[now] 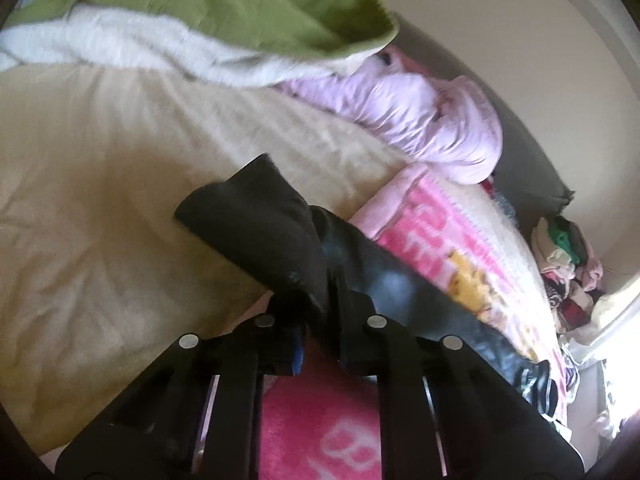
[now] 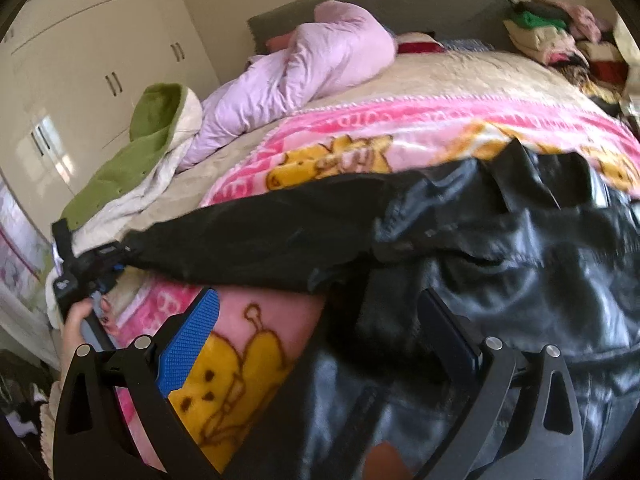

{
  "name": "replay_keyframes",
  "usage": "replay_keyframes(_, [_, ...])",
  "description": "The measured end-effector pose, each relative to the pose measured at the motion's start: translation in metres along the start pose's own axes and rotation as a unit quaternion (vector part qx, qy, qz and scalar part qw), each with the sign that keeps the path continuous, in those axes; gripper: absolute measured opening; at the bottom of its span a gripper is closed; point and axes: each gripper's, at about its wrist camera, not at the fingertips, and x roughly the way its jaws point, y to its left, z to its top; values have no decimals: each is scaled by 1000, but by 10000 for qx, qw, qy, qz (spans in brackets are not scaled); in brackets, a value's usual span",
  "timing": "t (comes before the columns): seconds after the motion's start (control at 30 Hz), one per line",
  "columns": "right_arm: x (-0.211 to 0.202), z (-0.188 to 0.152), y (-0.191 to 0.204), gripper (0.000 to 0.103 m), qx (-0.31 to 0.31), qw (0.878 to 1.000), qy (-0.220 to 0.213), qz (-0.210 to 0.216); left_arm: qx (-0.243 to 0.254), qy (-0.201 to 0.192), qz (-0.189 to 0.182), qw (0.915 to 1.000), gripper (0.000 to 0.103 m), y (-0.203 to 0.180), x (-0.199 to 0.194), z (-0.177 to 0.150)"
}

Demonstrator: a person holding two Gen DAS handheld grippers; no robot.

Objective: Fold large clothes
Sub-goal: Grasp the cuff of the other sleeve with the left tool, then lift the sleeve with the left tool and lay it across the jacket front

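Pinching the black leather jacket's (image 2: 500, 264) sleeve, left gripper (image 1: 316, 280) should pull taut — right gripper (image 2: 316, 344) gapes, unladen.

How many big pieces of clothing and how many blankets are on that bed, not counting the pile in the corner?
Jackets: 3 – shiny black leather jacket, puffy lilac jacket, green jacket with white lining.
Blankets: 2 – pink cartoon-print blanket, cream quilted bedspread.
Total: 5

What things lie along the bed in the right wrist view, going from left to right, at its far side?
Green and white blanket → lilac padded jacket → red cloth by the headboard → pile of mixed clothes.
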Motion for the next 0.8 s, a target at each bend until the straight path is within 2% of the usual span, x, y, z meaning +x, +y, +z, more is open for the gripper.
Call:
replay_keyframes(0.23, [-28, -13, -28, 99, 358, 9992, -163, -118, 298, -492, -463, 9973, 2, -36, -47, 8])
replay_keyframes(0.43, [-55, -19, -47, 99, 559, 9977, -318, -202, 581, -848, -930, 9904, 2, -72, -87, 6])
replay_keyframes(0.67, [-90, -26, -69, 99, 665, 9952, -649, -319, 937, -989, -1245, 9828, 1, -113, -119, -11])
replay_keyframes(0.8, [-98, -32, -83, 99, 744, 9942, -668, -390, 1077, -967, -1356, 9801, 1, -134, -131, -21])
